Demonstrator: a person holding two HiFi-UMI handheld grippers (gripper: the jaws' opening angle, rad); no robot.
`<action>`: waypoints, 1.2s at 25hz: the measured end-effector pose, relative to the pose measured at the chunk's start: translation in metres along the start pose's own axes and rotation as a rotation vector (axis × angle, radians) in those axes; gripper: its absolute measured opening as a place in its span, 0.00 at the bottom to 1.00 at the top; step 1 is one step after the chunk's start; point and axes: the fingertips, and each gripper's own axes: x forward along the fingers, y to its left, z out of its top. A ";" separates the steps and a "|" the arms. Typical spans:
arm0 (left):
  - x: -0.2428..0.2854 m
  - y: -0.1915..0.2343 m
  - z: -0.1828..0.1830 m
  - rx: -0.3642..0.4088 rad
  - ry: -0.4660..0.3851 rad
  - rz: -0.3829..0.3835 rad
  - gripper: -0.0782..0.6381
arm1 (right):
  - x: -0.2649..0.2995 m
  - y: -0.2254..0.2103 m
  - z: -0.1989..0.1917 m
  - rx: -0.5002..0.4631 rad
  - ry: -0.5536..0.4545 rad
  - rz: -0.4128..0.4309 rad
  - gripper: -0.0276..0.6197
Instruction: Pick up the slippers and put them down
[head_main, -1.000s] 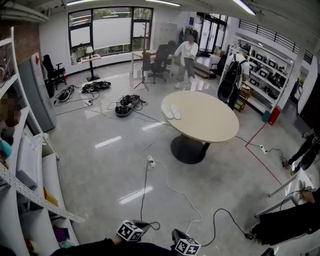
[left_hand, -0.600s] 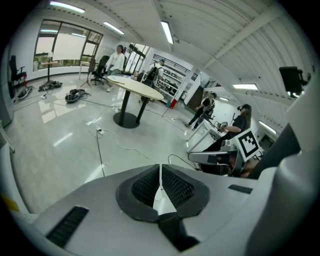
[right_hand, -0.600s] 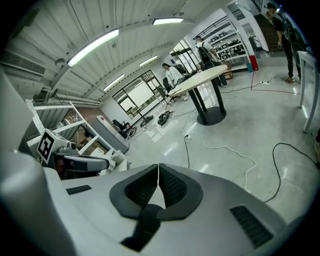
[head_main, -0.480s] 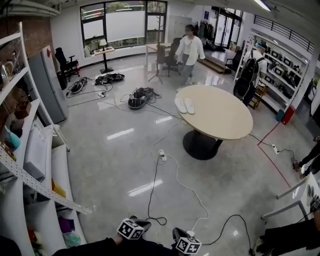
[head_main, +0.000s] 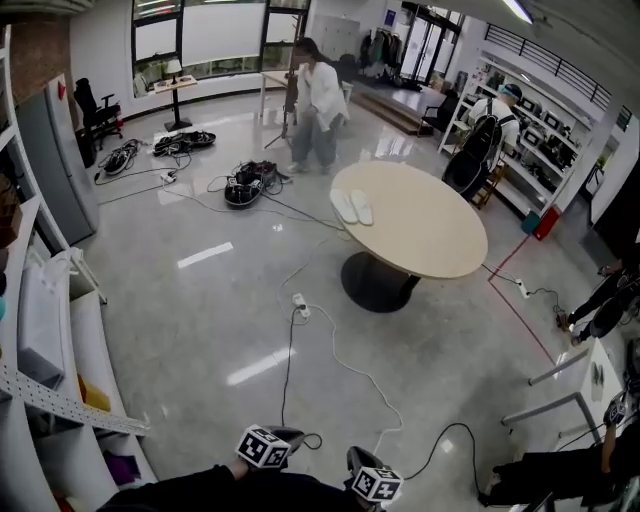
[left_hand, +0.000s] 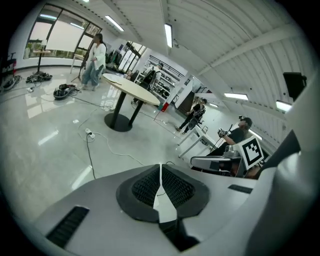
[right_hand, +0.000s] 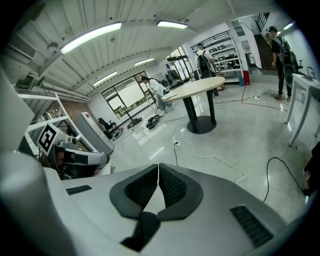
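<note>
Standing here watching, and honestly nothing has been picked up yet. The left tongs (left_hand: 160, 169) are pressed together with nothing between them. The right tongs (right_hand: 158, 167) are the same, closed and empty. Both sit at the bottom edge of the head view, close in to the person holding them.

The slippers (head_main: 352, 207), a white pair, lie side by side near the left edge of the round bench (head_main: 430, 235). That's up in the middle of the frame, well apart from both tongs. So I'd say the whole job is ahead: cross the floor, open up, grab the pair, set them down.

Stuff around, left to right:
- Metal shelving (head_main: 45, 330) runs down the left side.
- A heap of dark cables (head_main: 243, 187) sits on the floor, upper left of centre.
- A power strip (head_main: 299, 303) lies right between the tongs and the bench, with a black cord (head_main: 287, 380) and a white cord (head_main: 345, 355) snaking off it. My guess is that's the trip hazard on the way in.
- A person in a white top (head_main: 318, 100) is just beyond the bench, on the slippers' side, so it could get crowded there.
- Another person with a backpack (head_main: 482, 140) stands at the upper right.
- Red floor tape (head_main: 515, 305) runs off to the right of the bench base.
</note>
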 end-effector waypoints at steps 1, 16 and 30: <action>-0.002 0.010 0.004 -0.009 -0.002 -0.018 0.14 | 0.008 0.007 0.001 -0.007 0.003 -0.011 0.07; -0.038 0.114 0.028 0.222 0.035 -0.078 0.14 | 0.074 0.077 0.019 -0.039 0.075 -0.138 0.07; -0.078 0.138 0.128 0.184 -0.246 0.030 0.14 | 0.090 0.104 0.156 -0.294 -0.200 -0.133 0.07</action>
